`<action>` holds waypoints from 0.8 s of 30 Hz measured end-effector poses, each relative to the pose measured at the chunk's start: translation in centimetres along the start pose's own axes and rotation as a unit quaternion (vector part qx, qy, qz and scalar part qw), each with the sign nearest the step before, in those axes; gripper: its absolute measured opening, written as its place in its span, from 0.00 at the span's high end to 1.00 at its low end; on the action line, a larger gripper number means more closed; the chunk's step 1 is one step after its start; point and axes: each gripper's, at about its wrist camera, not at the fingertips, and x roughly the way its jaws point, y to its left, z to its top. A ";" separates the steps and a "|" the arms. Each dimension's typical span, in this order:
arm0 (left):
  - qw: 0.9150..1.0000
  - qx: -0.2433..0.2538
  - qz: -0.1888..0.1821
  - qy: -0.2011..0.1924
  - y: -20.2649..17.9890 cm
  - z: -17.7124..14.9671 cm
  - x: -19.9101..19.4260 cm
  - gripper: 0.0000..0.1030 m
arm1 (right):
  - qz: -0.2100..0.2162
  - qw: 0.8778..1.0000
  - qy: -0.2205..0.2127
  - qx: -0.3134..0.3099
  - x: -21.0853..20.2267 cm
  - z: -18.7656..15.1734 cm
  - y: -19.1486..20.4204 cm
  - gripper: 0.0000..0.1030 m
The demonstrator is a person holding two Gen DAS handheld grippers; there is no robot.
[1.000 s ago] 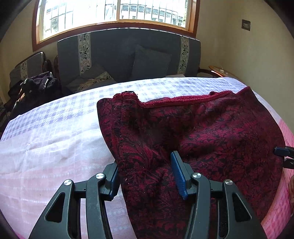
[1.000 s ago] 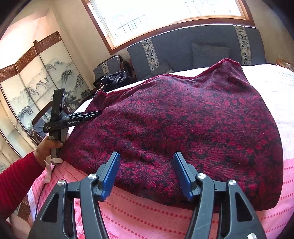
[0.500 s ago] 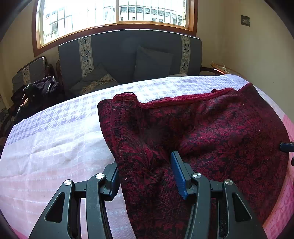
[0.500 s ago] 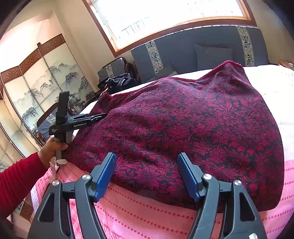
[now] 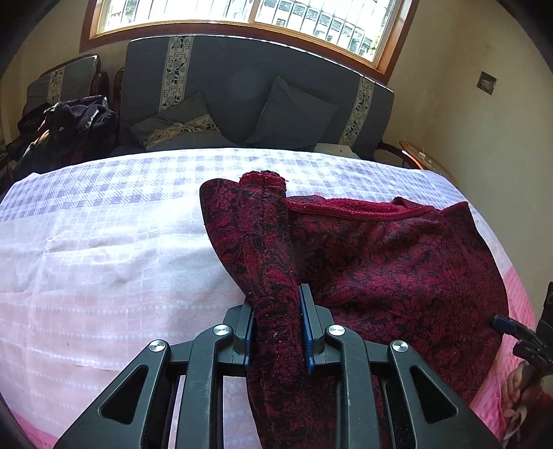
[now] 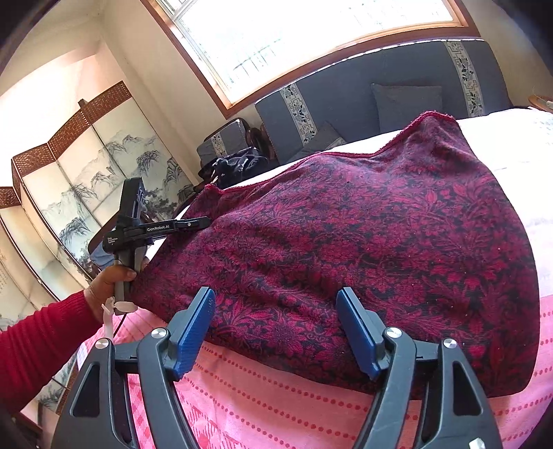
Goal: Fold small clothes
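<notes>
We see a dark red garment (image 5: 397, 262) with a black floral pattern lying spread on a bed, its far edge finished with a plain red hem. The bedspread (image 5: 103, 241) under it is white with a lilac check at the far side and turns pink with red dotted lines nearest us.

Our left gripper (image 5: 276, 331) is clamped on the garment's left edge: the blue pads (image 5: 306, 328) press a bunched ridge of cloth between them, and that ridge runs away from the fingers toward the hem. From the right wrist view the same gripper (image 6: 198, 222) shows side-on, its tips at the cloth's left edge, held by a hand (image 6: 107, 286) in a red sleeve.

Our right gripper (image 6: 276, 331) stands with its jaws wide apart (the blue pads (image 6: 193, 331) frame the garment's near edge without pinching it). Whether the tips touch the cloth we cannot tell. In the left wrist view only a sliver of it (image 5: 511, 328) shows at the frame's right edge.

Beyond the bed stands a grey-blue sofa (image 5: 242, 86) with patterned bands and cushions, below a wood-framed window (image 5: 242, 17). A folding screen (image 6: 86, 193) painted with mountains stands to the left.
</notes>
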 end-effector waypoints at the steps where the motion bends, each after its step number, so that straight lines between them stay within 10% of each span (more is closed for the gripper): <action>1: 1.000 0.001 0.002 0.002 -0.3 0.2 -0.2 0.80 | 0.003 1.000 -0.002 0.002 -0.1 0.0 -0.1 0.32; 24: 0.999 0.022 0.035 0.012 -6.1 4.0 -4.8 0.81 | 0.056 0.994 -0.067 0.063 -2.1 0.2 -3.4 0.31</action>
